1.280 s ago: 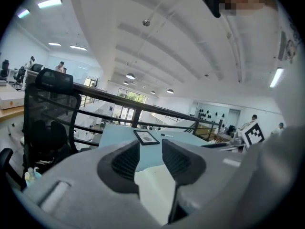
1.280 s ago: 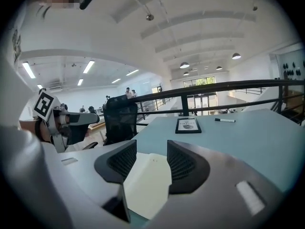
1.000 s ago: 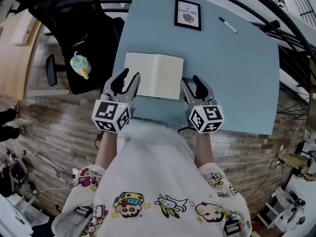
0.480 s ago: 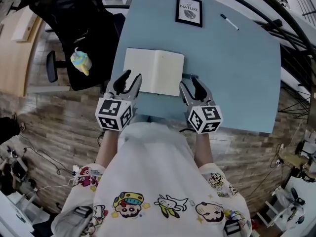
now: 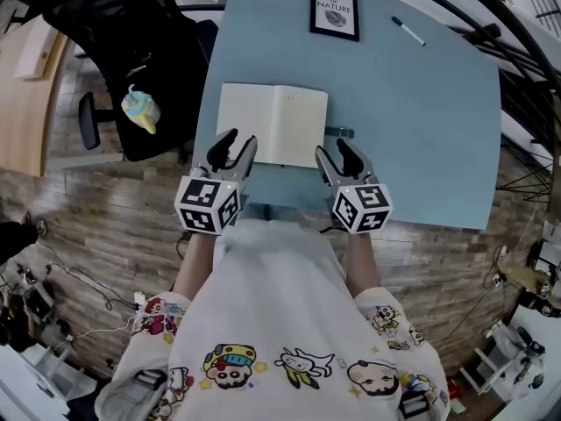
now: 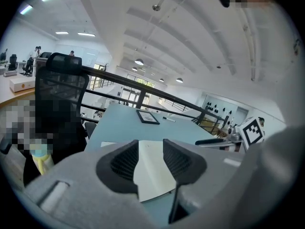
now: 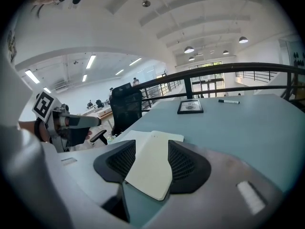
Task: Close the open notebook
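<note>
An open notebook [image 5: 273, 124] with blank cream pages lies flat on the pale blue table [image 5: 412, 130]. My left gripper [image 5: 235, 145] hovers at its near left corner, jaws open and empty. My right gripper [image 5: 337, 152] hovers at the near right corner, also open with nothing between the pads. In the left gripper view the notebook [image 6: 151, 168] shows through the gap of the left gripper [image 6: 150, 156]. The right gripper view shows the same notebook [image 7: 153, 163] beyond the right gripper [image 7: 151, 162]; neither gripper touches it.
A framed picture [image 5: 334, 11] and a black marker pen [image 5: 408, 31] lie at the table's far side. A black office chair [image 5: 131, 68] with a small yellow toy [image 5: 140, 110] stands left of the table. A railing runs behind the table. Wooden floor lies below.
Both grippers have sunk a little toward the table's near edge and drawn slightly inward; their jaws stay equally open. The notebook has not moved.
</note>
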{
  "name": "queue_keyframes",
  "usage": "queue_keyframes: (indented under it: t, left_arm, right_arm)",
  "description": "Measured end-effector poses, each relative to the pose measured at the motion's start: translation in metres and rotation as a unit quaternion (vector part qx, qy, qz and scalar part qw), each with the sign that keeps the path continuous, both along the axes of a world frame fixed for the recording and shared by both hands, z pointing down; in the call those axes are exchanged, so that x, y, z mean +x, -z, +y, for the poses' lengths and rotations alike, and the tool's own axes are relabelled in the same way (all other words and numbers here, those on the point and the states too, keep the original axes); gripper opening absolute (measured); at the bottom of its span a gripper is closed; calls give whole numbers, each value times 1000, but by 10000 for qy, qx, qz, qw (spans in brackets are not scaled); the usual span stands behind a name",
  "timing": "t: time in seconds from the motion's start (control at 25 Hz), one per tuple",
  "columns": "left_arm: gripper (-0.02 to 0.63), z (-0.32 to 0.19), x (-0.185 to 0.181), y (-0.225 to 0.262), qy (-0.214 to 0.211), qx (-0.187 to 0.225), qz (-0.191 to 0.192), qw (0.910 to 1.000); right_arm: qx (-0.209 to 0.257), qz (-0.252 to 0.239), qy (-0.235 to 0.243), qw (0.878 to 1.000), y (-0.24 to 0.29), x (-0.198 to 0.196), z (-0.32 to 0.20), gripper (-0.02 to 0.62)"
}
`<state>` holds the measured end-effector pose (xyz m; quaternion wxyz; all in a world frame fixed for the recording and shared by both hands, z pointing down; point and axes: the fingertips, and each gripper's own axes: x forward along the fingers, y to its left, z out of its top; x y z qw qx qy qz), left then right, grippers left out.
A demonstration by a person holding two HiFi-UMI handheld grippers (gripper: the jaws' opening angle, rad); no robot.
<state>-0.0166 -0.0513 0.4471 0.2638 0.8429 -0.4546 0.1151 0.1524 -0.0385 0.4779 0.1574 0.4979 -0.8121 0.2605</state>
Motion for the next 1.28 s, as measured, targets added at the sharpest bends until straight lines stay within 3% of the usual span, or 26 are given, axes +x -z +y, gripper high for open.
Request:
queue_keyframes:
  t: [0.68,1.04,1.28]
  left_arm:
    - [153,25,11,-84,-54,-994,404,9942]
    - [153,28,20,-107,-43,-1326,460,9901]
    - [153,28,23,-115,14,-1425,516,9884]
  right_arm:
    - [-991,-20,121,9950,-90,-5,2,212]
    - [-1417,16,68,9899,-120,6,-7,212]
    - [-1594,349,298,9861,-127,4,-10,215]
